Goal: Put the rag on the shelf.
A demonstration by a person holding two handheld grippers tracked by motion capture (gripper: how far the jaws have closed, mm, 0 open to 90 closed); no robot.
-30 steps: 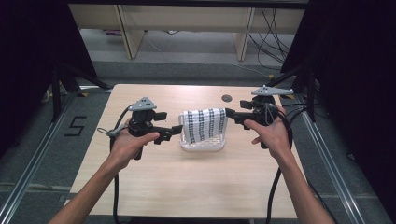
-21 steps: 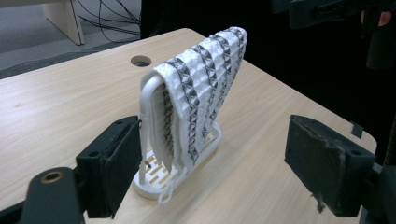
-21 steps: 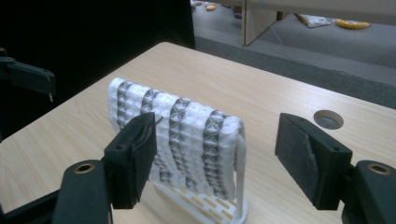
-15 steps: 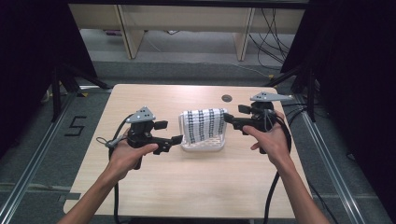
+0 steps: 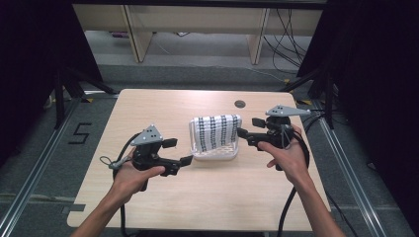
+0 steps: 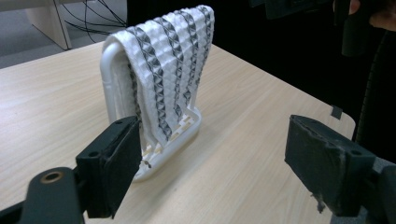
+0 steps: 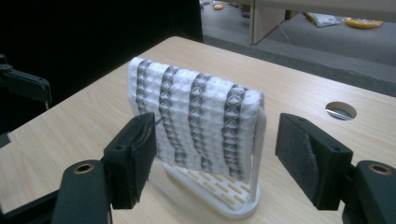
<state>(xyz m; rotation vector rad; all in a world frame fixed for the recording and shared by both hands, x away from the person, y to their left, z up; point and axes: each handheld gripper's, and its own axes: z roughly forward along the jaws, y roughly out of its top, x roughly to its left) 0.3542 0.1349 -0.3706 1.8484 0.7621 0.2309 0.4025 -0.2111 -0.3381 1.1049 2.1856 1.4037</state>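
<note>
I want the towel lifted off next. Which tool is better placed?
Probably the right tool: open, level with the grey-striped white waffle towel draped over the white plastic rack. The left tool sits lower, farther back.

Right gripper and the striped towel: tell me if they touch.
Apart. The right gripper view shows the right gripper with its jaws spread wide and the striped towel hanging on its white rack farther off, with bare table showing between them.

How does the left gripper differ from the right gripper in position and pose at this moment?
The left gripper sits nearer the person, short of the white rack; the right gripper sits farther back, close beside the striped towel. The left points rightward, the right leftward. Both are open and hold nothing.
</note>
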